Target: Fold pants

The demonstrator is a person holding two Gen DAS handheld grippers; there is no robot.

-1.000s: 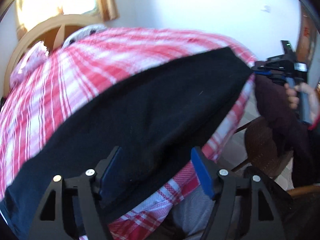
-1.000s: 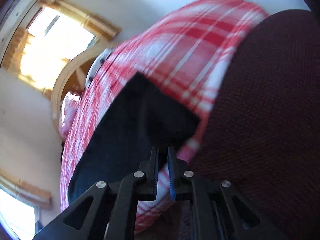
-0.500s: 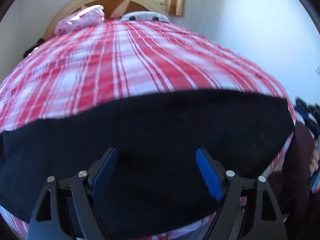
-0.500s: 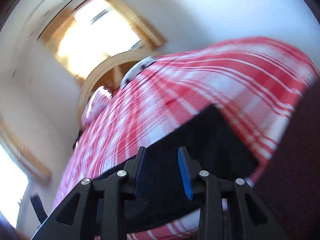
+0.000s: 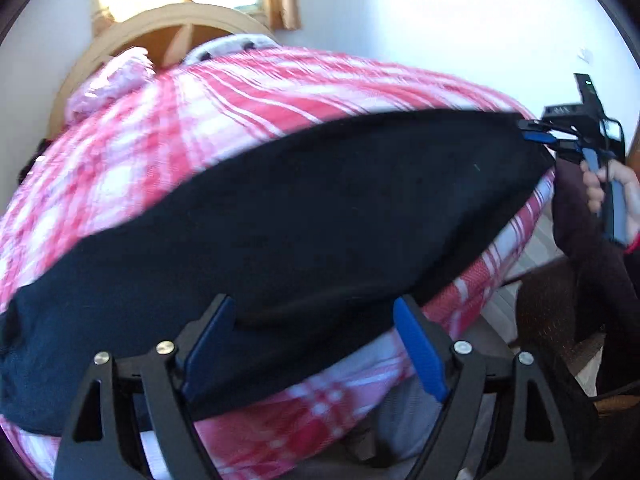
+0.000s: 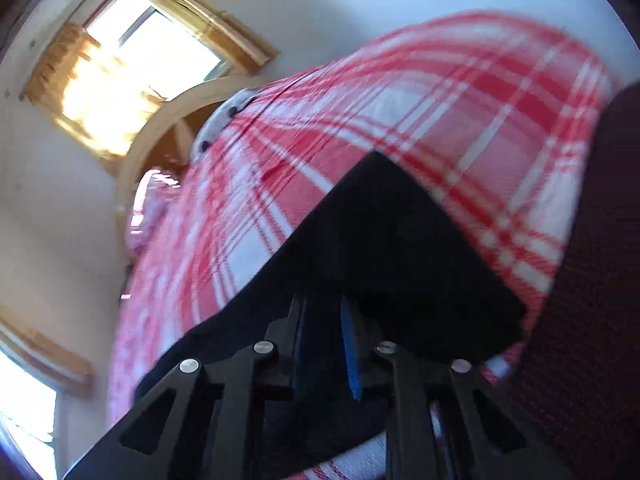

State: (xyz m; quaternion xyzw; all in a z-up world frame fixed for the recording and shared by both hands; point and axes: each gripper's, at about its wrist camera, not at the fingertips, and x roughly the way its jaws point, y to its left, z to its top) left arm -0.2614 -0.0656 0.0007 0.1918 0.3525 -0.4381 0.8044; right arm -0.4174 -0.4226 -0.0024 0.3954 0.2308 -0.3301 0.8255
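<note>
Dark navy pants lie flat across the red-and-white plaid bed. My left gripper sits at their near edge, jaws wide and still opening; the cloth's edge lies between the fingers without being pressed. In the left wrist view, my right gripper is at the pants' far right corner, held by a person's hand. In the right wrist view, the right gripper has narrow, closing jaws with the pants corner between them, a gap still showing.
A curved wooden headboard and a pink pillow stand at the bed's far end under a bright window. A wooden chair is off the bed's right side. A dark maroon sleeve fills the right wrist view's right edge.
The right gripper let go of the pants corner, opened, and has narrowed again over it. The left jaws have spread wider and the left view has swung along the pants' near edge.
</note>
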